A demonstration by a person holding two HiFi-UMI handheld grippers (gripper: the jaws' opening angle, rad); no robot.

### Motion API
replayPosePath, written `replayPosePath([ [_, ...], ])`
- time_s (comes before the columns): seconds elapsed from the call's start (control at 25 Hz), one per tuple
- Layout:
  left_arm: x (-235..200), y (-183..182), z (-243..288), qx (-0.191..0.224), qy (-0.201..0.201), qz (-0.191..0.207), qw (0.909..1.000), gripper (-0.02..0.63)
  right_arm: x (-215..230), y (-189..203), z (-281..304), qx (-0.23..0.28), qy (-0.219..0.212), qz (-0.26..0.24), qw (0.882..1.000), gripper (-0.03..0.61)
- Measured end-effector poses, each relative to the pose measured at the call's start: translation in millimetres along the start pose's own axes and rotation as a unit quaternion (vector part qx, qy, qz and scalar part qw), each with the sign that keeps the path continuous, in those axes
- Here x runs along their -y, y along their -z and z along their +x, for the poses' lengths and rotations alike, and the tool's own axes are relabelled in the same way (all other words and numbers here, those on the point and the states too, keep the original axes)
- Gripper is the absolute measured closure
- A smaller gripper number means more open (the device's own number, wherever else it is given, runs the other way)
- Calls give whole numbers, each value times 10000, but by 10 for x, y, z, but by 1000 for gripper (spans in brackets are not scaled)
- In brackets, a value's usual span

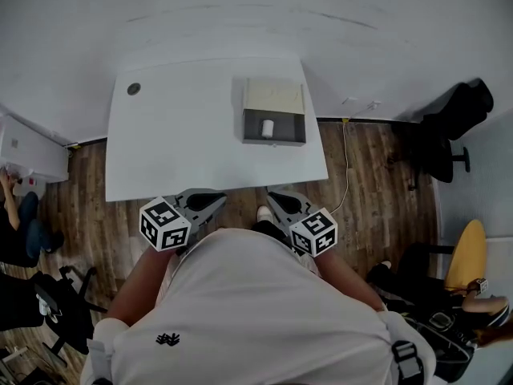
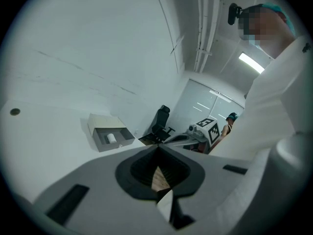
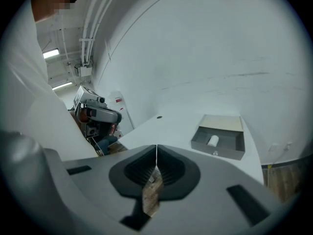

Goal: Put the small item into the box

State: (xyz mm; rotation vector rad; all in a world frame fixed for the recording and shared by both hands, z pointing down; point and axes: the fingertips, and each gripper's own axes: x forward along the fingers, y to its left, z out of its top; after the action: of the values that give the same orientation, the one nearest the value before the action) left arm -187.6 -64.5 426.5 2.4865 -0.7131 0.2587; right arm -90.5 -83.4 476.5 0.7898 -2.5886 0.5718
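Note:
A small white cylinder (image 1: 268, 127) lies inside the grey open box (image 1: 274, 137), whose beige lid (image 1: 273, 96) is folded back. The box stands at the far right of the white table (image 1: 184, 135). Both grippers are held close to the person's body, short of the table's front edge and far from the box. My left gripper (image 1: 215, 202) is shut with nothing in it, its jaws meeting in the left gripper view (image 2: 157, 149). My right gripper (image 1: 274, 200) is likewise shut and empty (image 3: 156, 149). Both gripper views show the box (image 2: 99, 141) (image 3: 217, 151) with the cylinder (image 2: 111, 137) (image 3: 212, 141) in it.
A round cable hole (image 1: 134, 89) sits in the table's far left corner. A black office chair (image 1: 449, 127) and a cable (image 1: 346, 163) are on the wooden floor to the right, a yellow chair (image 1: 466, 255) nearer. A seated person (image 1: 20, 223) and a black chair (image 1: 48, 303) are at the left.

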Motion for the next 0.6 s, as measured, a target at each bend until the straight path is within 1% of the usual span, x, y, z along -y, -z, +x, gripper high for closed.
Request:
replayPosePath([
  [0.2, 55, 32, 6, -18, 91, 36, 10000, 607, -31, -5, -71, 1, 97, -45, 9999, 569],
  [0.6, 13, 106, -144, 96, -50, -77, 9999, 607, -142, -40, -42, 6, 25, -227, 9997, 572],
])
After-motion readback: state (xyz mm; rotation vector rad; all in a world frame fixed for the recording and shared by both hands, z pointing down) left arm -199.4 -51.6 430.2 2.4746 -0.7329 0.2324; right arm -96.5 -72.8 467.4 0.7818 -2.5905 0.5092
